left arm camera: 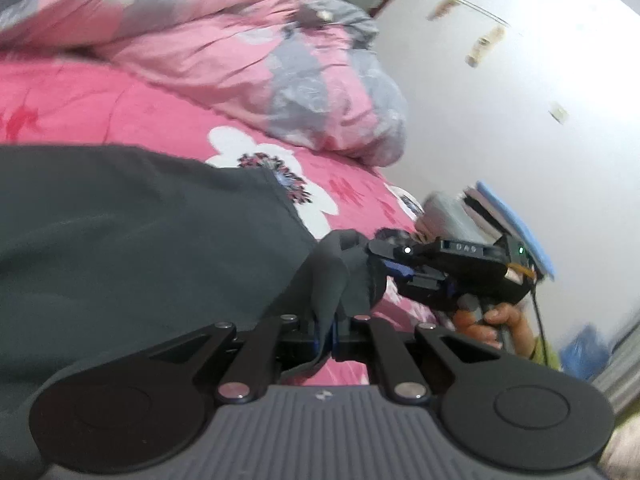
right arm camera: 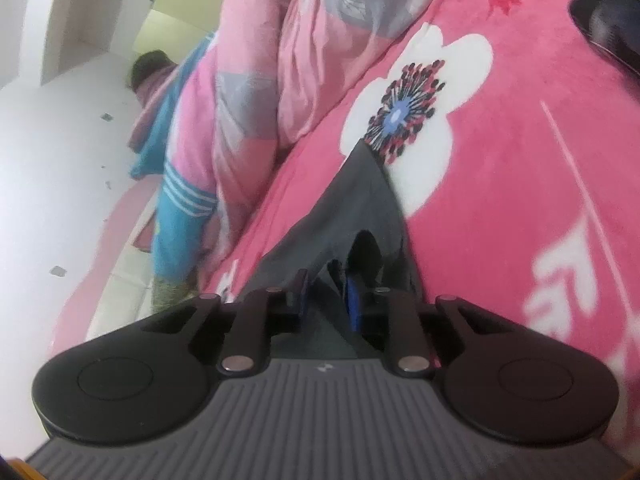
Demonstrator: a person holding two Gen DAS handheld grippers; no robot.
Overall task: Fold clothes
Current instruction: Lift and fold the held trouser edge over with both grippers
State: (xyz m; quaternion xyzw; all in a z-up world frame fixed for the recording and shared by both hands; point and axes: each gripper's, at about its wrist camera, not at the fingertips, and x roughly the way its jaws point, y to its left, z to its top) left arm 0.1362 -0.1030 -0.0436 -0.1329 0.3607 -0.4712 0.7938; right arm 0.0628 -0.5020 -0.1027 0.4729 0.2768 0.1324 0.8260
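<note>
A dark grey garment (left arm camera: 120, 240) lies spread on a pink flowered blanket (left arm camera: 100, 104). In the left wrist view my left gripper (left arm camera: 334, 330) is shut on a bunched edge of it, and the cloth rises in folds from the jaws. Just beyond, my right gripper (left arm camera: 386, 266) grips the same bunch from the right, with a hand (left arm camera: 506, 320) on its handle. In the right wrist view the right gripper (right arm camera: 326, 294) has a raised peak of the grey garment (right arm camera: 360, 208) pinched between its fingers, the blue pad (right arm camera: 354, 306) against the cloth.
A rumpled pink and grey quilt (left arm camera: 240, 40) is heaped at the back of the bed against a white wall (left arm camera: 520, 120). A blue garment with white stripes (right arm camera: 180, 216) hangs by the quilt (right arm camera: 260, 80). The pink blanket (right arm camera: 520, 160) stretches to the right.
</note>
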